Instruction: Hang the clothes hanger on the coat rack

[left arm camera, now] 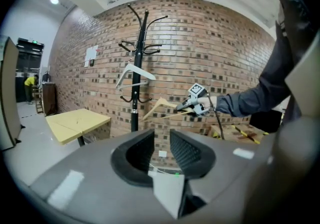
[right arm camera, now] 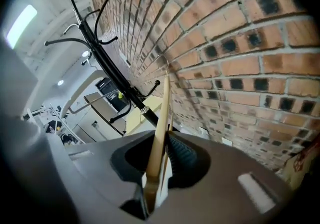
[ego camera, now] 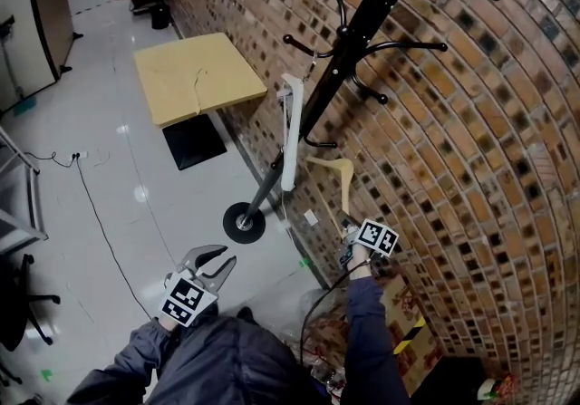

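Right gripper (right arm camera: 161, 155): jaws almost together, clamped on a wooden clothes hanger (right arm camera: 160, 118). The thin wood runs up between the pads, edge-on in the right gripper view. The hanger is off the coat rack (ego camera: 349, 41), held low beside the rack's pole on the side away from the yellow table (ego camera: 195, 77), below the lowest hooks and close to the brick wall (ego camera: 471, 122). It touches no hook. Its own hook end is too small to make out.

Left gripper (left arm camera: 162, 150): jaws apart, nothing between them. It is low by the person's body, well apart from the rack, on the room side of the rack's round base (ego camera: 244, 223).

The rack is black with curved hooks at several levels and stands near the wall. A white hanger (ego camera: 289, 136) already hangs from one of the rack's hooks, on the pole's table side.

The table sits beyond the rack along the same wall. A thin black cable (ego camera: 109, 240) lies on the glossy floor, well apart from the rack's base.
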